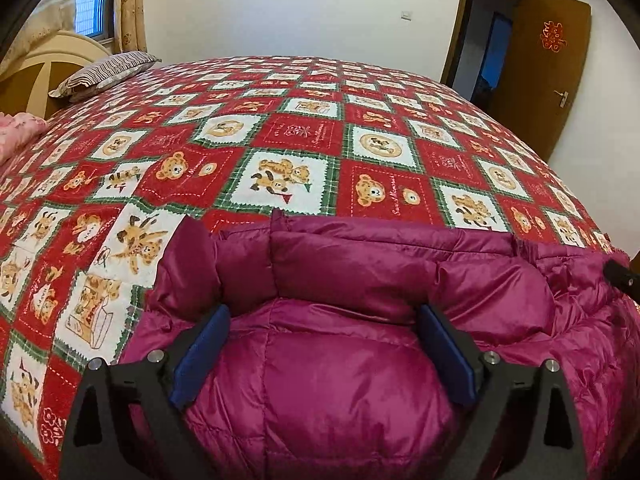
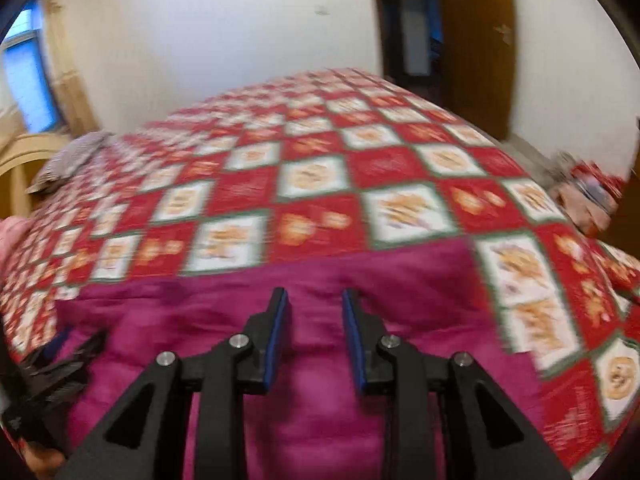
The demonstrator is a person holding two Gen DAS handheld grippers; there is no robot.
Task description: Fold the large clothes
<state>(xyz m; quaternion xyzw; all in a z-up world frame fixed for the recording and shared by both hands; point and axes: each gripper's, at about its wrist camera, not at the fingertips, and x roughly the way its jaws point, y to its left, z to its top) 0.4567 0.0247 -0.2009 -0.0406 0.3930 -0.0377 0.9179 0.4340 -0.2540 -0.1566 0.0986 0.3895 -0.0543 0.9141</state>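
The magenta puffer jacket (image 1: 340, 320) lies bunched at the near edge of the bed's red bear-print quilt (image 1: 280, 140), under my left hand-held gripper (image 1: 324, 356), spread wide over its padding, and my right hand-held gripper (image 2: 316, 344), narrowly parted, holding nothing.

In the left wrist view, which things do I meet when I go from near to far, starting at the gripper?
Left gripper → purple jacket → bear-pattern bedspread → white wall.
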